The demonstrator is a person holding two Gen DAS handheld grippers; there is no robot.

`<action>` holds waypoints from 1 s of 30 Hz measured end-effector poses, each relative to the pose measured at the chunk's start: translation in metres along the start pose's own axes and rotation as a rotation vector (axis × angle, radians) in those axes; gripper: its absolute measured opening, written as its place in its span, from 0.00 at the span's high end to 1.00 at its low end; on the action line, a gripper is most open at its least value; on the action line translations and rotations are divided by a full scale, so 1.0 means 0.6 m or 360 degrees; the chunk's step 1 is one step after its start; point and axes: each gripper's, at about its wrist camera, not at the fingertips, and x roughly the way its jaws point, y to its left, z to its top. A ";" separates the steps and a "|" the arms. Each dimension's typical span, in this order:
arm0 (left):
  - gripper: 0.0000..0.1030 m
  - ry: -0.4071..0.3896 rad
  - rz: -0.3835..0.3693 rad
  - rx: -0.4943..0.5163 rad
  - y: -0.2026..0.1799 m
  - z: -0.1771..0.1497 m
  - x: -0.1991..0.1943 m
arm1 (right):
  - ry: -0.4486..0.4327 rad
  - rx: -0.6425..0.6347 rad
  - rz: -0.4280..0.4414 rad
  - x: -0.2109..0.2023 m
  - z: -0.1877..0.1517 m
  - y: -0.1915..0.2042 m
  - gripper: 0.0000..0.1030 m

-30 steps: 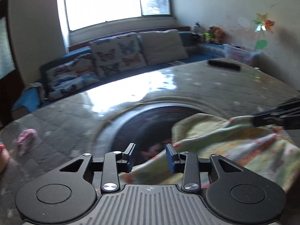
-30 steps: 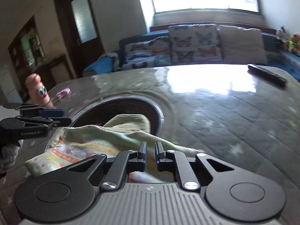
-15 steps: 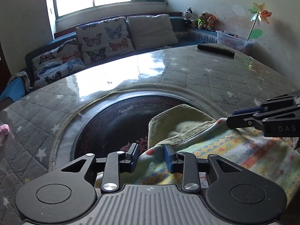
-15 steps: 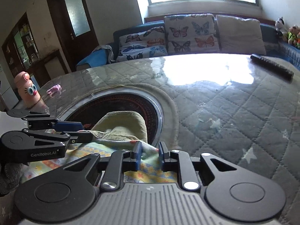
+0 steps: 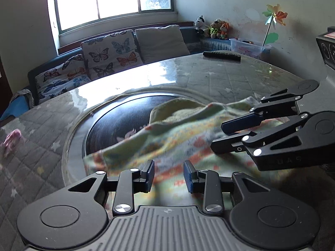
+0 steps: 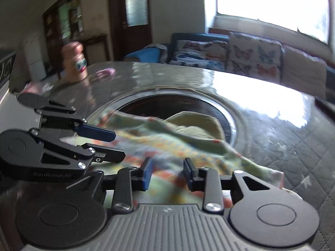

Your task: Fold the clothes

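A small garment (image 5: 173, 140) with a colourful pattern and a yellow-green lining lies crumpled over the near edge of the dark round inset (image 5: 123, 123) in the table. My left gripper (image 5: 169, 176) hovers over its near part, jaws apart, pads not pressing on the cloth. My right gripper (image 5: 219, 137) comes in from the right above the same cloth. In the right wrist view my right gripper (image 6: 167, 174) has its jaws opening, with the garment (image 6: 173, 144) showing in the gap, untouched. The left gripper (image 6: 119, 146) reaches in from the left.
The table wears a grey quilted cover (image 5: 39, 161) under glossy plastic. A black remote (image 5: 222, 55) lies at the far edge and a pink scrap (image 5: 11, 140) at the left. A finger-shaped toy (image 6: 74, 62) stands far left. A sofa with butterfly cushions (image 5: 108, 54) lines the wall.
The right gripper's jaws went from shut on the cloth to apart, and it rolled. Both grippers moved closer together over the garment, which now lies lower on the table.
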 end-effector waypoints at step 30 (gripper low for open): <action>0.66 -0.0141 0.0163 -0.0275 0.013 -0.093 -0.081 | -0.0040 0.0223 0.0019 -0.116 -0.108 0.018 0.43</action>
